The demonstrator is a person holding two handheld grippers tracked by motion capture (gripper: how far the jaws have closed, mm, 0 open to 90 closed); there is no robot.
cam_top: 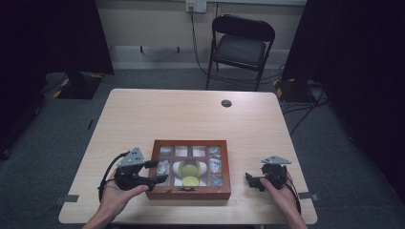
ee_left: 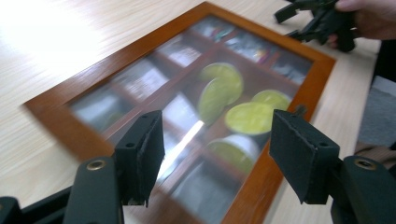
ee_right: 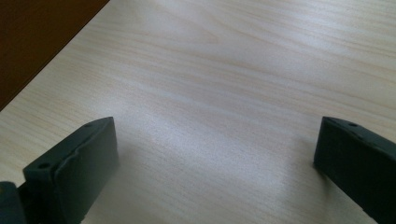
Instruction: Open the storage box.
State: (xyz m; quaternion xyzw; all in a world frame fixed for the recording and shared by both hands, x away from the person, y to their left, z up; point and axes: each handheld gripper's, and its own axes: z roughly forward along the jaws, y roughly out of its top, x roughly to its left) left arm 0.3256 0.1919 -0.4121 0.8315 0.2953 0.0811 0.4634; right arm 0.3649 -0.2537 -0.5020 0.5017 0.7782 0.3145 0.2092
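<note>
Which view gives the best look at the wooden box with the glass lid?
The high view: the whole wooden box sits on the table, its lid down and compartments readable. The left gripper view shows it close but blurred, beyond the open left gripper. The right gripper view catches just a dark brown corner of it.

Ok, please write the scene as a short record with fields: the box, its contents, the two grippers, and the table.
box: wooden box with a glass lid, lid down, near the front edge of the table
contents: yellow-green round pieces in the middle compartment; pale packets in the small ones, too blurred to name
left gripper: over the box's left edge, jaws open, nothing between the pads
right gripper: to the right of the box, apart from it, jaws open above bare wood
table extras: small dark round disc near the far edge
</note>
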